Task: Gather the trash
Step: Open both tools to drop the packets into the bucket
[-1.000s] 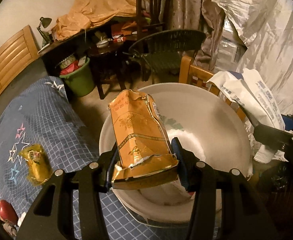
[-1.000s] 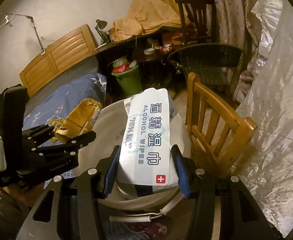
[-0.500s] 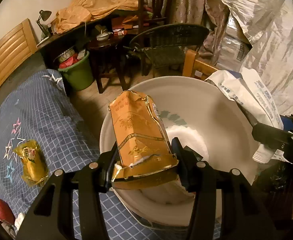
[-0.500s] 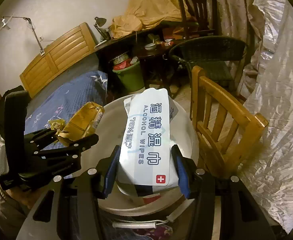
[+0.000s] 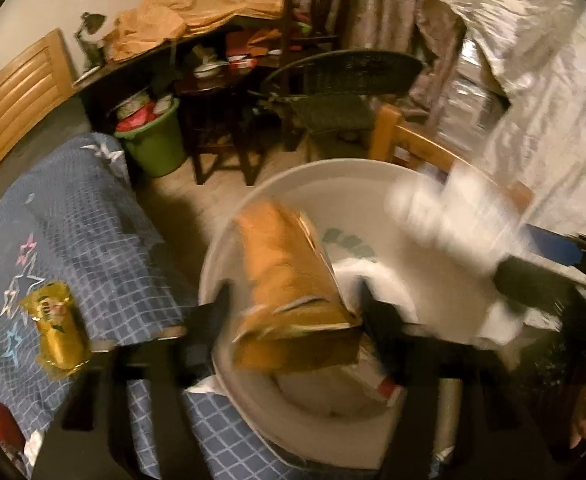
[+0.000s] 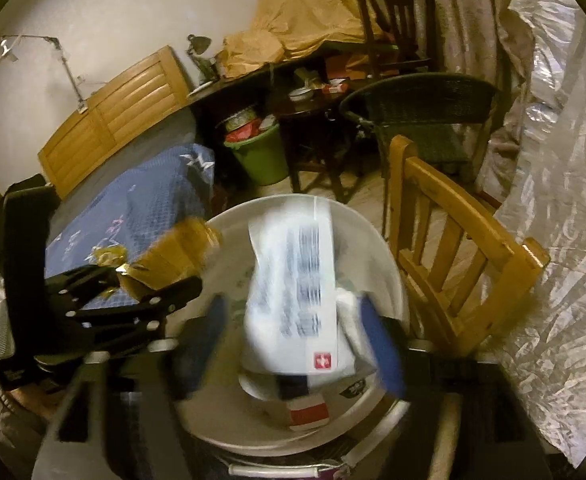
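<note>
A white bucket (image 5: 253, 208) stands beside the bed, and it also shows in the right wrist view (image 6: 229, 224). My left gripper (image 5: 293, 312) is open over it; the orange foil packet (image 5: 293, 280) sits blurred between the spread fingers, free of them. My right gripper (image 6: 293, 320) is open too; the white alcohol wipes pack (image 6: 293, 292) is blurred between its blue pads (image 6: 381, 344), dropping into the bucket. Other trash lies at the bucket's bottom. A yellow wrapper (image 5: 55, 328) lies on the blue bedspread.
A wooden chair (image 6: 453, 264) stands right of the bucket. A green bin (image 5: 155, 144), a dark wicker chair (image 5: 333, 92) and a cluttered desk are behind. The blue checked bed (image 5: 73, 220) is at the left. Silver plastic sheeting (image 6: 553, 240) hangs at the right.
Both grippers have opened over the bucket. The orange packet and the wipes pack have come loose and are falling, blurred by motion.
</note>
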### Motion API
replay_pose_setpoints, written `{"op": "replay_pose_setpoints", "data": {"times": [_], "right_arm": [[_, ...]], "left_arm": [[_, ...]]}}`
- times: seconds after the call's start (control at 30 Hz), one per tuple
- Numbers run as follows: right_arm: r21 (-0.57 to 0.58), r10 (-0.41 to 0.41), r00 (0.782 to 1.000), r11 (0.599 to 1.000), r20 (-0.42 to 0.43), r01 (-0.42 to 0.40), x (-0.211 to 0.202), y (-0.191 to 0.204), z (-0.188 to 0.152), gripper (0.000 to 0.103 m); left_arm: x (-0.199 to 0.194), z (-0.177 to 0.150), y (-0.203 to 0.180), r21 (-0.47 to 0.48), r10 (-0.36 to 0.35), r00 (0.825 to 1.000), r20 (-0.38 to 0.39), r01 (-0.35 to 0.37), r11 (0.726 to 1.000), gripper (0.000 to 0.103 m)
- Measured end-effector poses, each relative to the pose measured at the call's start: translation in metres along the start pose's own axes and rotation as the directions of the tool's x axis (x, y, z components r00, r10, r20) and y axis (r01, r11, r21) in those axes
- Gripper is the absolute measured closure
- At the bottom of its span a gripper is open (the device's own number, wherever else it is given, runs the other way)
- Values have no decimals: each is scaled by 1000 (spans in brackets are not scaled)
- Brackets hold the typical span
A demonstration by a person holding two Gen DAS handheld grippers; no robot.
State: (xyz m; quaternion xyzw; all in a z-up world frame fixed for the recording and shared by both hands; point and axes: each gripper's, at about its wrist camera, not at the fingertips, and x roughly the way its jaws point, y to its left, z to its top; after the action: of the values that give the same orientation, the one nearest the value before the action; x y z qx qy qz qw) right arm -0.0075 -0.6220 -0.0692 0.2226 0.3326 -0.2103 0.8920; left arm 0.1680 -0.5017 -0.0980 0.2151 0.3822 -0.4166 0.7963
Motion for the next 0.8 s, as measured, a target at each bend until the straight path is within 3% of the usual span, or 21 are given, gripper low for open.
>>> {"op": "replay_pose_setpoints", "data": {"times": [0.33,0.5,0.67,0.8], "right_arm": [[23,-12,1000,1000,12,12,-4,-8,-5,26],[22,-28,999,999,27,28,-9,-8,-8,26],[17,-54,994,998,91,53,-21,-1,-19,26],[3,-90,979,996,185,91,-37,13,-31,26]], "left_arm": [[-2,-3,13,-35,14,1000,15,-13,999,22],[-11,-8,12,-39,55,998,34,-54,998,22],[-28,-20,15,-57,136,987,81,-132,990,17],[-48,-38,21,-89,232,963,135,-221,971,13]]}}
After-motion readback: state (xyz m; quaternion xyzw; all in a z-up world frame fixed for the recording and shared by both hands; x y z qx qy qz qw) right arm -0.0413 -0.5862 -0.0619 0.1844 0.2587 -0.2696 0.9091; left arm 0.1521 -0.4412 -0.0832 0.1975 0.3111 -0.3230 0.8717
